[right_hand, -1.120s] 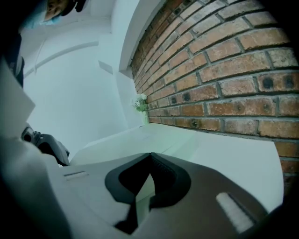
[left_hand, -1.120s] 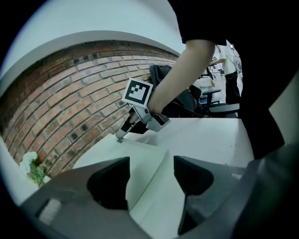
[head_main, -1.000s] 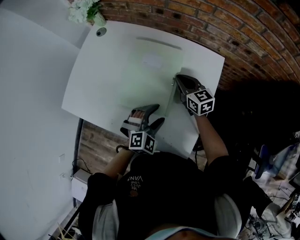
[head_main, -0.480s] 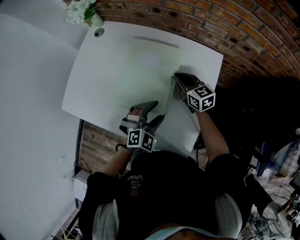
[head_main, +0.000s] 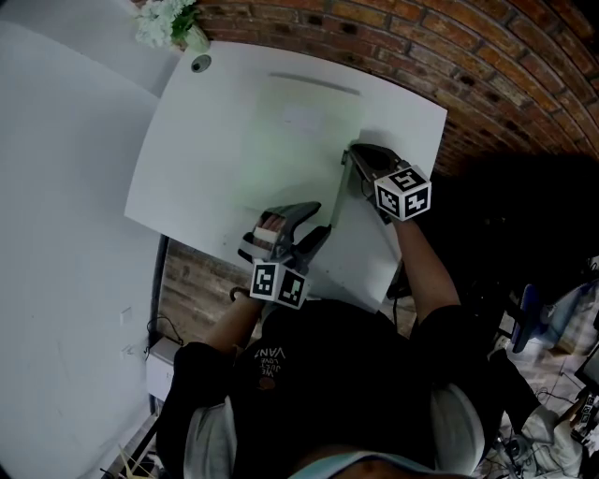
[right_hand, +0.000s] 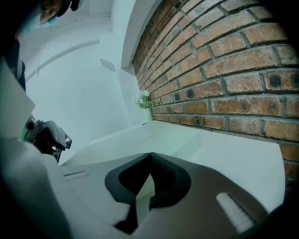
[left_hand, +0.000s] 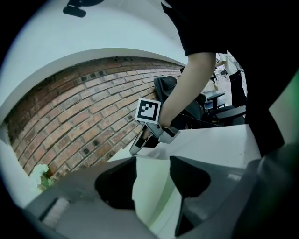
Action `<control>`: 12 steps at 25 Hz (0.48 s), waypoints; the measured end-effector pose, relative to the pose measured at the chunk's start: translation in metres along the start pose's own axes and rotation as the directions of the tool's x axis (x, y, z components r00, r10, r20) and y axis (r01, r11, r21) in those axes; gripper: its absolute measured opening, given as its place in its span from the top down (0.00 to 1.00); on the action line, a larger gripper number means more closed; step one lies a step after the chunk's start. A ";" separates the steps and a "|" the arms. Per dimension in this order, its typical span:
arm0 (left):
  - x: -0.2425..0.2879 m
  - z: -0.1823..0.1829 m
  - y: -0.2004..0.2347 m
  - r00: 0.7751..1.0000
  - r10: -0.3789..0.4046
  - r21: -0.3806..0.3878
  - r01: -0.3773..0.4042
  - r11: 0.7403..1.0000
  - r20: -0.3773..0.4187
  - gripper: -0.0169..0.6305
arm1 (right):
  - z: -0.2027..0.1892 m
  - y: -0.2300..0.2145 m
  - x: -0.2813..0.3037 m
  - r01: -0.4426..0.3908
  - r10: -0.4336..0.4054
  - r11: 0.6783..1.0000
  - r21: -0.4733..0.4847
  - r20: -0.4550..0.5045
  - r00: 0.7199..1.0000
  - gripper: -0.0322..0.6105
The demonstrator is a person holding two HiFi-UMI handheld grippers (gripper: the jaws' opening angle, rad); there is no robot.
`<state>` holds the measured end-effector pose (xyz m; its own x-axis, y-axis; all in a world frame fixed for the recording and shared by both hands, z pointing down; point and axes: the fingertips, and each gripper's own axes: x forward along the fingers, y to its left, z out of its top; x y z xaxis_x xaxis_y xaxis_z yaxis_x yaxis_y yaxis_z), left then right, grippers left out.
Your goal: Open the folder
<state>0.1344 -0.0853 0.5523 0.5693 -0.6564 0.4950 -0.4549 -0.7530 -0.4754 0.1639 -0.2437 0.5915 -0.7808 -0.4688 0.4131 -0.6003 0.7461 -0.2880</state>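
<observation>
Folder (head_main: 301,140): pale green, translucent, flat on the white table (head_main: 201,178). Lies with its long side running away from the person and its right-hand edge toward the table's right border. Appears closed, or barely lifted at that edge. No contents discernible.

Right gripper (head_main: 350,157): set on the folder's right edge, about midway along. Shows jaw tips pressed together in the right gripper view, with a thin pale sheet running up into them. Judged clamped on the cover's edge; cannot tell whether on the top leaf alone or on both.

Left gripper (head_main: 321,223): at the near right corner, jaws parted and straddling the edge. Has the pale sheet between the jaws with no clear contact on either side. Grasps nothing as yet.

Step in hand: securing the free edge ahead of the lift.

Next move calls for: confirming that only the top leaf is pinched, holding the lower leaf down near the corner, then swinging the cover up and over toward the left, where the spine presumably lies. Risks raising the whole folder off the table if both leaves are caught.

Beyond: small flower pot (head_main: 170,22) at the table's far left corner; brick wall (head_main: 440,56) behind.
</observation>
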 end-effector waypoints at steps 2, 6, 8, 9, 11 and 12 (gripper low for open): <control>-0.002 0.003 -0.001 1.000 -0.003 0.006 0.003 1.000 0.002 0.66 | 0.000 0.000 0.000 0.001 -0.001 1.000 -0.002 -0.001 1.000 0.96; -0.007 0.010 -0.001 1.000 0.008 0.004 -0.008 1.000 0.023 0.83 | 0.000 0.000 0.000 0.006 -0.006 1.000 -0.006 -0.001 1.000 0.96; -0.010 0.013 0.007 0.999 0.034 -0.020 -0.034 0.999 0.037 0.86 | -0.001 0.000 0.000 0.007 -0.007 1.000 -0.009 -0.002 1.000 0.96; -0.012 0.015 0.012 0.998 0.041 -0.032 -0.040 0.999 0.044 0.86 | -0.001 0.000 0.000 0.007 -0.007 1.000 -0.010 -0.003 1.000 0.96; -0.016 0.021 0.017 0.997 0.043 -0.037 -0.040 0.998 0.059 0.86 | -0.001 0.000 0.000 0.008 -0.008 1.000 -0.009 -0.002 1.000 0.96; -0.018 0.023 0.019 0.997 0.046 -0.031 -0.044 0.999 0.062 0.87 | -0.001 0.000 0.000 0.009 -0.009 1.000 -0.008 -0.002 1.000 0.96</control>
<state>0.1313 -0.0864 0.5175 0.5892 -0.6862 0.4265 -0.5007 -0.7244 -0.4738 0.1639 -0.2432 0.5919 -0.7752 -0.4745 0.4170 -0.6057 0.7458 -0.2774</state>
